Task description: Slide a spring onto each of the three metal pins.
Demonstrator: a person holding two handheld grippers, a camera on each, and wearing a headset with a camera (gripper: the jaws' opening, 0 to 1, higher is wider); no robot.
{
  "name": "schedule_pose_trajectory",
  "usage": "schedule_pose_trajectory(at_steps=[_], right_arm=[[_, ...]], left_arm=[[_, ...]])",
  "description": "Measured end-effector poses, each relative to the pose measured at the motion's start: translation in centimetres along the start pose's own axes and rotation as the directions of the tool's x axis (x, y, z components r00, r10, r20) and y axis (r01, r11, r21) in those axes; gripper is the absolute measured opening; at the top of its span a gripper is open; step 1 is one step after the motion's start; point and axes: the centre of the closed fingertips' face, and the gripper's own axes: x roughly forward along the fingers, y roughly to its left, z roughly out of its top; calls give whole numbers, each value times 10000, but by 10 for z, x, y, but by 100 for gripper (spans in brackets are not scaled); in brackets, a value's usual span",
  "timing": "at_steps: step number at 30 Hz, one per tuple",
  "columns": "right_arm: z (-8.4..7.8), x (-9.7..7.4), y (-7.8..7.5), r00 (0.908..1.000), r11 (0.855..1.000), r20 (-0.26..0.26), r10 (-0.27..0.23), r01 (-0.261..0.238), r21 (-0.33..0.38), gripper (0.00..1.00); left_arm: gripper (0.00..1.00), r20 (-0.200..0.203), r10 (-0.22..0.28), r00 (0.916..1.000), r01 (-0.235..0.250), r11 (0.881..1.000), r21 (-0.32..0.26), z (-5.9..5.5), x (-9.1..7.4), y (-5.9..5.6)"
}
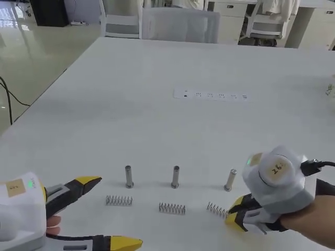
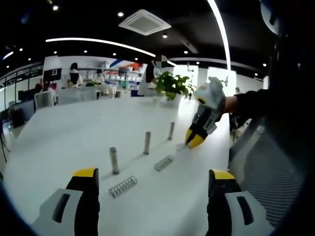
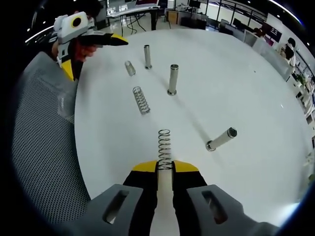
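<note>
Three upright metal pins stand in a row on the white table: left pin (image 1: 129, 177), middle pin (image 1: 175, 177), right pin (image 1: 230, 180). A spring lies in front of each: left spring (image 1: 119, 200), middle spring (image 1: 172, 208), right spring (image 1: 216, 209). My right gripper (image 1: 236, 213) is low on the table with its jaws shut on the near end of the right spring (image 3: 164, 145); in its own view the gripper (image 3: 165, 167) has the spring sticking out ahead. My left gripper (image 1: 112, 212) is wide open near the left spring (image 2: 123, 187), holding nothing.
A white power strip (image 1: 211, 95) lies mid-table beyond the pins. Chairs (image 1: 180, 23) stand at the far edge. A mesh chair back (image 3: 49, 128) is close to the near table edge. A potted plant (image 2: 172, 86) sits at the far end.
</note>
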Motion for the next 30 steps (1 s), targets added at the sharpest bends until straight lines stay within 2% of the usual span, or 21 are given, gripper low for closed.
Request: schedule_pose_trajectory(at_steps=[9,13,18,22,30], right_arm=[[15,-7,13,9985,9990,334,429,-424,-171,7],[20,-9,17,9978,9978,358,564,-550,-378,7],[25,-11,24,9963,9953,374,770,-745,-626,7],[31,-13,29,9954,9924,369,889,-853,-888,7],[40,-15,35,9940,9870,375,1032,-977,-1275,7]], left_arm=[[76,-173,-665,9976,667,9976,170,0,7,-14],[71,-348,-1063,9937,1076,9936,352,-1,12,-20],[64,-369,-1426,9891,1443,9884,475,3,16,-24],[58,-425,-1817,9824,1842,9808,643,9,22,-29],[52,-772,-2632,9616,2714,9540,1272,15,39,-42]])
